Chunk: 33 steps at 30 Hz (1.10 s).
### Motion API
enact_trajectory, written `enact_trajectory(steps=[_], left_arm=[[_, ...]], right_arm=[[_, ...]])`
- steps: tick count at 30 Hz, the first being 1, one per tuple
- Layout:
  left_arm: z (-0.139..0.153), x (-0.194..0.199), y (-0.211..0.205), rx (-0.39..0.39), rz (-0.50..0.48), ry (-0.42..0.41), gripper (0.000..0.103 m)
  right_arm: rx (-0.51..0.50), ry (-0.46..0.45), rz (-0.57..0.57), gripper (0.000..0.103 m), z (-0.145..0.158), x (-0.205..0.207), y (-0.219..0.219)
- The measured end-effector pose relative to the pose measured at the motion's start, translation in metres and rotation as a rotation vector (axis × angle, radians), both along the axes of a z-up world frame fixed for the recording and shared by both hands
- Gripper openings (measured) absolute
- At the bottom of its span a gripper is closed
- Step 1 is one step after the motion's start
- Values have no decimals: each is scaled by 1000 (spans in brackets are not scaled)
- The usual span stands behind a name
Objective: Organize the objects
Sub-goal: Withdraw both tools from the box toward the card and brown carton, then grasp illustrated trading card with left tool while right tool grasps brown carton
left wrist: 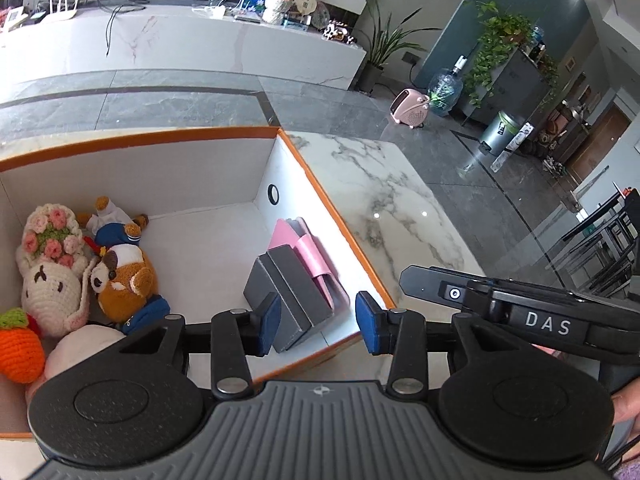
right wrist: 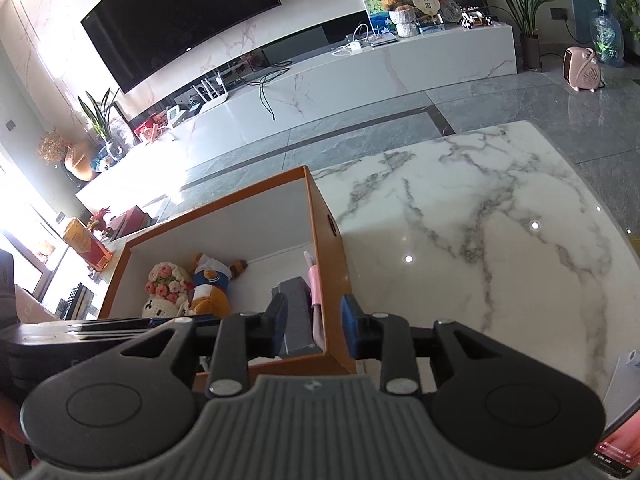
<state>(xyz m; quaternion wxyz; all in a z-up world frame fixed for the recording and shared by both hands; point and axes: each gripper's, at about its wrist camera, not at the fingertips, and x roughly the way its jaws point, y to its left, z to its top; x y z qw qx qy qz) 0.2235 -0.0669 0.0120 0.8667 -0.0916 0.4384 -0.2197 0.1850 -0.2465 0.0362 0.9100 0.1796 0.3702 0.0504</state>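
Note:
An orange-rimmed white box (left wrist: 312, 176) stands on the marble table (left wrist: 384, 192). Inside at left lie plush toys: a white crocheted doll (left wrist: 50, 276), a brown bear (left wrist: 124, 276) and an orange knitted fruit (left wrist: 18, 350). At the right wall lie a dark grey case (left wrist: 286, 300) and a pink pouch (left wrist: 310, 256). My left gripper (left wrist: 318, 328) is open and empty above the grey case. My right gripper (right wrist: 314, 330) is open and empty, straddling the box's right wall (right wrist: 330, 264); the grey case (right wrist: 296, 312) and toys (right wrist: 188, 292) show there too.
The right gripper's body (left wrist: 520, 304) sits just right of my left gripper. A phone (right wrist: 618, 452) lies at the table's near right corner. A TV (right wrist: 180, 16) and long white cabinet (right wrist: 360, 76) stand beyond the grey floor. A pink heater (left wrist: 410, 108) stands on the floor.

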Motion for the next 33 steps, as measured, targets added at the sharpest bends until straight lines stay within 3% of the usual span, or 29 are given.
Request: enact_trajectory(steps=[8, 14, 17, 20, 24, 31, 33], left_arm=[[8, -58, -16, 75, -87, -82, 52], [-24, -81, -24, 233, -107, -71, 55], [-45, -85, -34, 330, -123, -70, 58], [-70, -85, -43, 427, -133, -58, 62], [-88, -86, -53, 485, -156, -52, 69], [-102, -82, -56, 498, -148, -20, 72], [-104, -81, -56, 503, -146, -11, 72]], right_arm=[[-107, -34, 81, 48, -1, -55, 12], [-194, 27, 138, 59, -30, -81, 14], [-266, 44, 152, 70, -45, -87, 18], [-329, 57, 169, 73, -56, -86, 22], [-325, 68, 202, 73, -63, -82, 24], [-290, 84, 218, 70, -74, -75, 26], [-291, 88, 211, 63, -76, -75, 25]])
